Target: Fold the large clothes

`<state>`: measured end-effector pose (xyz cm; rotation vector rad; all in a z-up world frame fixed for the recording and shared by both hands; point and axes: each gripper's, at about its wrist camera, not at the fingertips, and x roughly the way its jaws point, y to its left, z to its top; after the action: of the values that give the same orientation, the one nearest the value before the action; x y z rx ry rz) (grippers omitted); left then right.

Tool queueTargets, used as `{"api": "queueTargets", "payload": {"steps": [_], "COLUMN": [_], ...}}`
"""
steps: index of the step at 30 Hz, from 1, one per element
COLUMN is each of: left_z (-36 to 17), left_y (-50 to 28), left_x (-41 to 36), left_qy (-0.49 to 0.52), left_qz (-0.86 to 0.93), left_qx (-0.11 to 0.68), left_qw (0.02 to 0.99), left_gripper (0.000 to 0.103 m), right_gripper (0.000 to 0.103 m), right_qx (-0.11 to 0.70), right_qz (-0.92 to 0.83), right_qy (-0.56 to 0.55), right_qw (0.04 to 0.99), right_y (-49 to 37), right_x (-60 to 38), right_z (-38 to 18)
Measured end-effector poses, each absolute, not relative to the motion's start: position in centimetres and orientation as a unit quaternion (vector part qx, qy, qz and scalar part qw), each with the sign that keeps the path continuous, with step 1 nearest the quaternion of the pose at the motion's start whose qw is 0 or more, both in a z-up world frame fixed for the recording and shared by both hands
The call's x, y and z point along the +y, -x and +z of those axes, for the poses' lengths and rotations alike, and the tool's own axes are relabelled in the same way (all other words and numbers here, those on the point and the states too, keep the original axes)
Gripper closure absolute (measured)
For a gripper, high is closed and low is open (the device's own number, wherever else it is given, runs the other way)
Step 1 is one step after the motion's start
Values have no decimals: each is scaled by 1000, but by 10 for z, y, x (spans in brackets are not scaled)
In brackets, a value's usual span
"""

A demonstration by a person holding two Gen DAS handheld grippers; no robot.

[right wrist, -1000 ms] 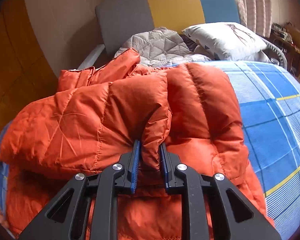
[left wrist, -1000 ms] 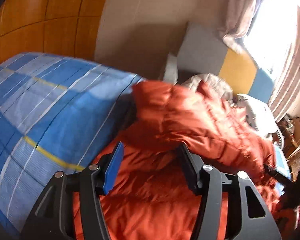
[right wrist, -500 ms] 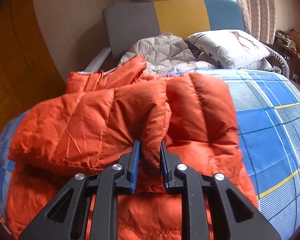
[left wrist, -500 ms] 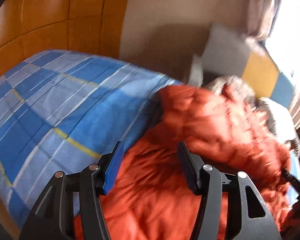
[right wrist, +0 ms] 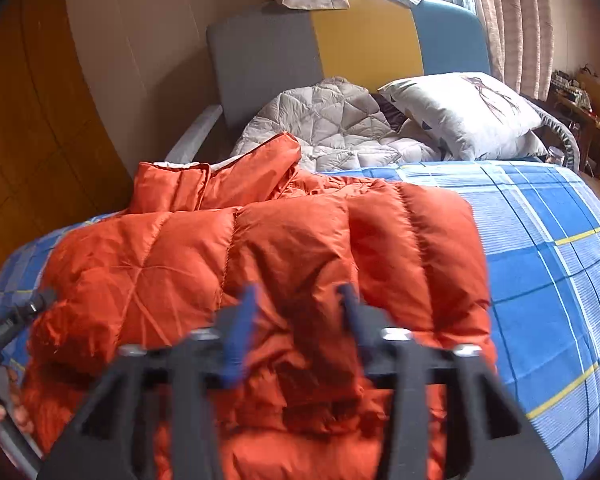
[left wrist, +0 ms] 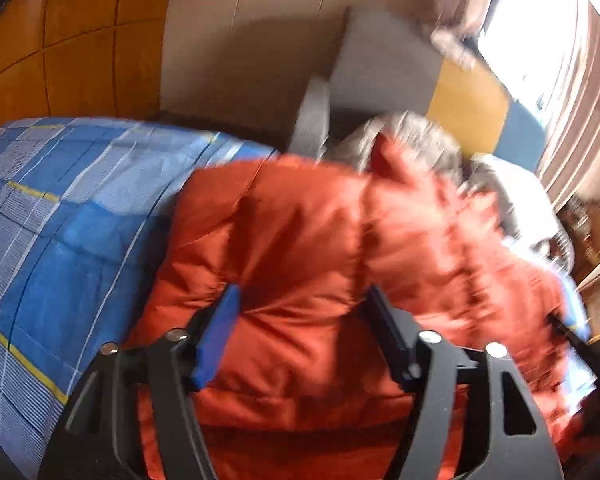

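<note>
An orange puffer jacket [right wrist: 284, 256] lies on the blue checked bed cover [right wrist: 548, 264], its upper part folded over the lower part and its collar toward the headboard. It also shows in the left wrist view [left wrist: 300, 240], blurred. My right gripper [right wrist: 298, 300] is open just above the fold, with nothing between its fingers. My left gripper [left wrist: 302, 304] is open above the jacket's left side and holds nothing.
A grey quilted garment [right wrist: 332, 128] and a white pillow [right wrist: 468, 112] lie by the grey, yellow and blue headboard [right wrist: 340, 44]. A wooden wall [left wrist: 68, 40] stands on the left. A curtain [right wrist: 516, 20] and a cluttered side table [right wrist: 580, 92] are on the right.
My right gripper has opened and let go of the jacket fold, which now lies flat. My left gripper stayed open and swung right over the jacket.
</note>
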<state>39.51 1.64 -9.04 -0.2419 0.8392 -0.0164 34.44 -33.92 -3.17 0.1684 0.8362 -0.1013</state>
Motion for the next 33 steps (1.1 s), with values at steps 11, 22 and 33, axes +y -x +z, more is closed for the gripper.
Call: {"api": "queueTargets", "payload": {"steps": [11,22,33], "left_z": [-112,-54,-80], "left_y": [-397,-386,-412], "left_x": [18,3,-29], "left_qy": [97,84,44], "left_qz": [-10,-19,-43], "left_qx": [423,354,375], "left_qw": [901,931,925], "left_gripper": [43,27,26], "right_gripper": [49,44,36], "right_qx": [458,413,419], "right_qz": [-58,-42,-41], "right_qy": [-42,-27,5], "right_qw": [886,909,907], "right_y": [-362,-344,-379], "right_x": [-325,-312,-293], "right_z": [-80,-28,-51]}}
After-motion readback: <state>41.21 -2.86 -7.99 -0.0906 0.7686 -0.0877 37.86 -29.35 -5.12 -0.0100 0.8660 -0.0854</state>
